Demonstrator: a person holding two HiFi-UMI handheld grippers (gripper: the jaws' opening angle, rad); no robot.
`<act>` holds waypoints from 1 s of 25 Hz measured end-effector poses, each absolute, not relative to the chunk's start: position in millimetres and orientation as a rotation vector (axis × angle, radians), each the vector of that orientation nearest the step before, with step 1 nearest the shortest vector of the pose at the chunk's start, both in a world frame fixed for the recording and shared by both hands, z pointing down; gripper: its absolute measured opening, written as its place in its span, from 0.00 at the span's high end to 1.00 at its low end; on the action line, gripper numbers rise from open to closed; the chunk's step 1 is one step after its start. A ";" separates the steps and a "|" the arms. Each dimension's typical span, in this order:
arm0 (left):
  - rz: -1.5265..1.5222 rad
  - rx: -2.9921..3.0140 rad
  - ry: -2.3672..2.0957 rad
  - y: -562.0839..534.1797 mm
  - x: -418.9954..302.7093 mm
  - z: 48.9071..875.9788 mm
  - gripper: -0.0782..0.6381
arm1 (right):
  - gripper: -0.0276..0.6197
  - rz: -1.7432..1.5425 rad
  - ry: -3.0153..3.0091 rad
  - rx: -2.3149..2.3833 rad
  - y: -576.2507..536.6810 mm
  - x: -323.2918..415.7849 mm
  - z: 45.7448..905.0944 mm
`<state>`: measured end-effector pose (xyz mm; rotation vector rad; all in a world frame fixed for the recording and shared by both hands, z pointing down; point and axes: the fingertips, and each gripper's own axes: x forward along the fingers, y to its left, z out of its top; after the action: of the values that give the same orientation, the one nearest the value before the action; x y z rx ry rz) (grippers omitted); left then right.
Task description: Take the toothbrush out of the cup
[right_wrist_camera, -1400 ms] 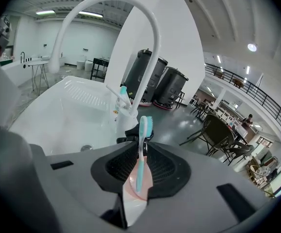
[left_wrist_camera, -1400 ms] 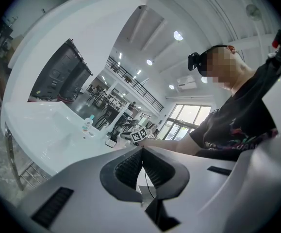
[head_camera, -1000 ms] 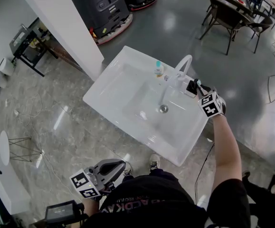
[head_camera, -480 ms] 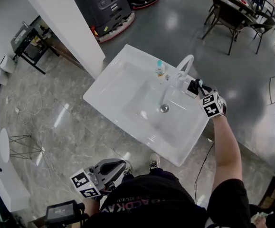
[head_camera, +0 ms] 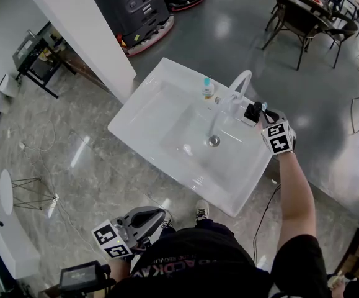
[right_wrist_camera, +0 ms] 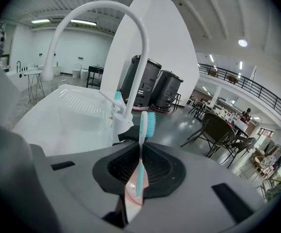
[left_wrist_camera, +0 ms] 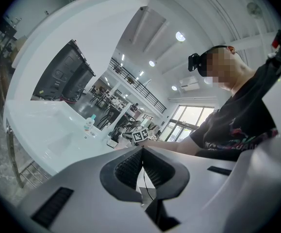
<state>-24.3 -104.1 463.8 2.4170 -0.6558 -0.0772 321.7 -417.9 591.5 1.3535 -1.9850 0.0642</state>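
Barely shifted since a second ago, right gripper [head_camera: 254, 112] poised at the right rim of the sink [head_camera: 160, 95], just right of the faucet [head_camera: 241, 79]. White basin with a round drain [head_camera: 214, 141] at its middle. Small bottle [head_camera: 208, 89] with a teal cap upright on the far rim, beside the faucet base. Dark shape [right_wrist_camera: 124, 134] just beyond the right jaws; whether the cup, impossible to tell.

Clenched upright between those jaws, toothbrush [right_wrist_camera: 149, 123]: slim white-and-teal handle, teal bristles facing right, head standing clear above the jaw tips. From the head view, only a teal speck at the gripper's far end.

Left gripper [head_camera: 159, 215] low at the near left, close to the person's body, well apart from the sink; jaws pressed together on nothing.

Only from the left gripper view: sink from the side, with the right gripper's marker cube [left_wrist_camera: 140, 135] and a forearm behind it. Only from the right gripper view: bristles and handle colours in detail.
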 end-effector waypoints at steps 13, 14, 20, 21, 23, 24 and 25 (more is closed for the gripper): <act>-0.067 2.428 -0.596 -105.2 -23.4 465.2 0.88 | 0.91 0.131 -2.076 1.587 -413.2 340.1 545.6; -0.064 2.428 -0.589 -106.0 -23.9 465.1 0.88 | 0.91 0.141 -2.086 1.614 -412.4 342.2 540.1; -0.051 2.441 -0.537 -107.7 -23.4 465.5 0.88 | 0.91 0.195 -2.112 1.726 -400.7 356.4 521.2; -0.051 2.445 -0.527 -108.2 -22.9 465.0 0.88 | 0.91 0.201 -2.117 1.740 -398.1 357.9 518.1; -0.049 2.450 -0.507 -109.8 -22.9 463.8 0.88 | 0.92 0.212 -2.128 1.766 -393.6 358.9 510.9; -0.047 2.453 -0.497 -110.6 -23.3 463.5 0.88 | 0.92 0.216 -2.134 1.779 -391.0 358.8 507.0; -0.044 2.456 -0.485 -111.1 -23.7 463.3 0.88 | 0.92 0.219 -2.139 1.793 -387.9 358.6 502.8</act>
<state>-23.7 -111.1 463.3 2.4555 -0.4851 -0.0443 358.6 -387.9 502.8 1.7926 -2.1394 0.2189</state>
